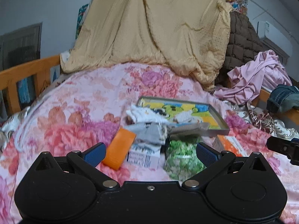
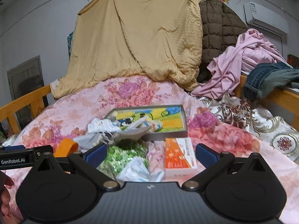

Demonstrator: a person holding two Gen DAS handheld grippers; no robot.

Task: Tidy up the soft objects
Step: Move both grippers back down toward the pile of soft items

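Note:
A small heap lies on the pink floral bedspread (image 1: 84, 102). In it are a white sock (image 1: 143, 114), a grey cloth (image 1: 151, 132), an orange flat item (image 1: 119, 149), a white printed box (image 1: 143, 155) and a green-and-white bag (image 1: 183, 158). The socks lap over the near edge of a grey tray (image 1: 212, 120) with a colourful picture. My left gripper (image 1: 150, 154) is open just short of the heap, holding nothing. My right gripper (image 2: 151, 155) is also open, over the green bag (image 2: 123, 156) and an orange-and-white box (image 2: 179, 153). The tray (image 2: 172, 123) lies beyond.
A yellow quilt (image 2: 142, 37) hangs at the bed's far end, with a brown quilted jacket (image 2: 218, 24), a pink garment (image 2: 243, 59) and jeans (image 2: 267, 78) piled at the right. Wooden bed rails (image 1: 28, 71) run along both sides. A hand (image 2: 5, 192) shows at the lower left.

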